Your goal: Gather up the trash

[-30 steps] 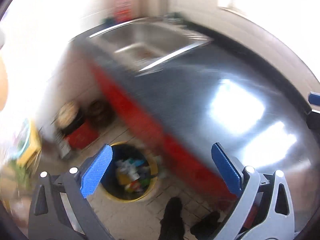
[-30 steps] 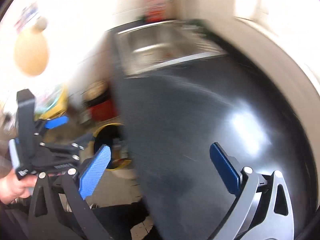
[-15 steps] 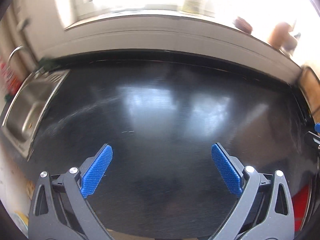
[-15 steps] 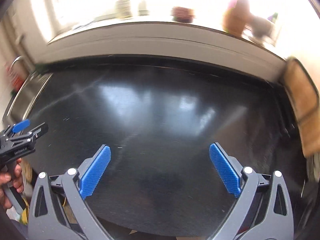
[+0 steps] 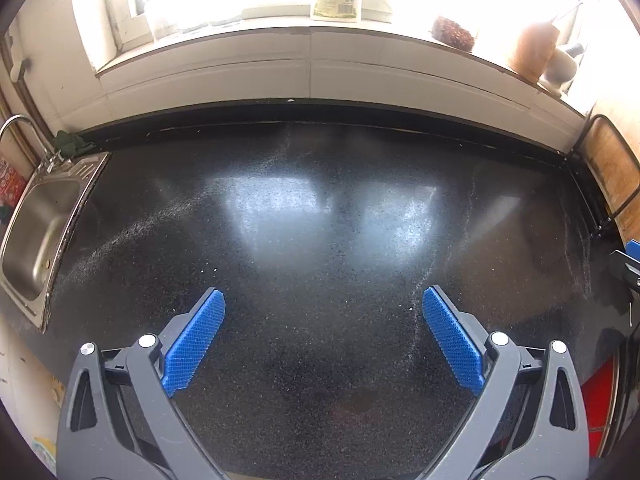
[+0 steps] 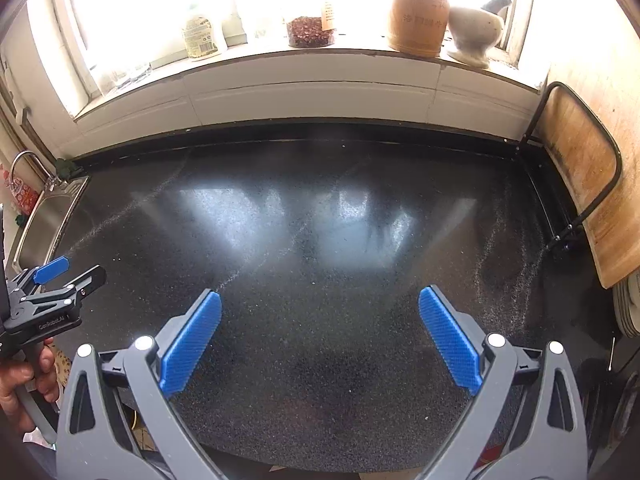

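Note:
My left gripper (image 5: 323, 312) is open and empty over the black speckled countertop (image 5: 320, 208). My right gripper (image 6: 319, 312) is open and empty over the same countertop (image 6: 320, 220). The left gripper also shows at the left edge of the right wrist view (image 6: 52, 280), held in a hand. A tip of the right gripper shows at the right edge of the left wrist view (image 5: 630, 258). No trash and no bin show in either view now.
A steel sink (image 5: 40, 224) with a tap is set at the counter's left end. A wooden board (image 6: 588, 184) in a black rack stands at the right end. Jars, a wooden holder (image 6: 420, 8) and a mortar (image 6: 472, 28) stand on the windowsill.
Both views have swung from the sink, floor and yellow-rimmed bin full of trash round to face the countertop and window. Both grippers have stayed open.

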Demonstrator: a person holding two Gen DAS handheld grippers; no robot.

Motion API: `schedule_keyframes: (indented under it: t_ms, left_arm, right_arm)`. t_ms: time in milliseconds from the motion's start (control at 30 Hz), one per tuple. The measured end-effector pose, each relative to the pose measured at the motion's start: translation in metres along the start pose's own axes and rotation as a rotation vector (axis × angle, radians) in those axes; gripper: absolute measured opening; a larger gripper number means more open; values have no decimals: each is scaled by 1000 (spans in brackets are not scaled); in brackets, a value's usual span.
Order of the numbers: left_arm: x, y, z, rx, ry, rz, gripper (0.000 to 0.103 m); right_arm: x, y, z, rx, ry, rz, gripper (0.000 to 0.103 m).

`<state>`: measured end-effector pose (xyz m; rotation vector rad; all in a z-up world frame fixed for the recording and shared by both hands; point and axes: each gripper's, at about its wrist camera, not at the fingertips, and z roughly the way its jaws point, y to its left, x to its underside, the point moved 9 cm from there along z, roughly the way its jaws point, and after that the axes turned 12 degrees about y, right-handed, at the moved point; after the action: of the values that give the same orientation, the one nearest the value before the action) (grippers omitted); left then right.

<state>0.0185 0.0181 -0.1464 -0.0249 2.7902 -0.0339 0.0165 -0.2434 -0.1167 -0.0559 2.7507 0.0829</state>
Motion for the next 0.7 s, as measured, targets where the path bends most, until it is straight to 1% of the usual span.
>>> schedule_keyframes:
  t_ms: [100,367,700]
  left_arm:
    - [3,2,-1,2,4,-16,96]
    - [6,-1,-2,-7,5,-2,96]
    - [2,1,-2,-8,3,-10,96]
  right_arm:
    - [-4,0,2,-8,-1,-8,96]
    - [-5,2,7,-21,12,-13,96]
    - [-4,4,11,-25,26,-9,96]
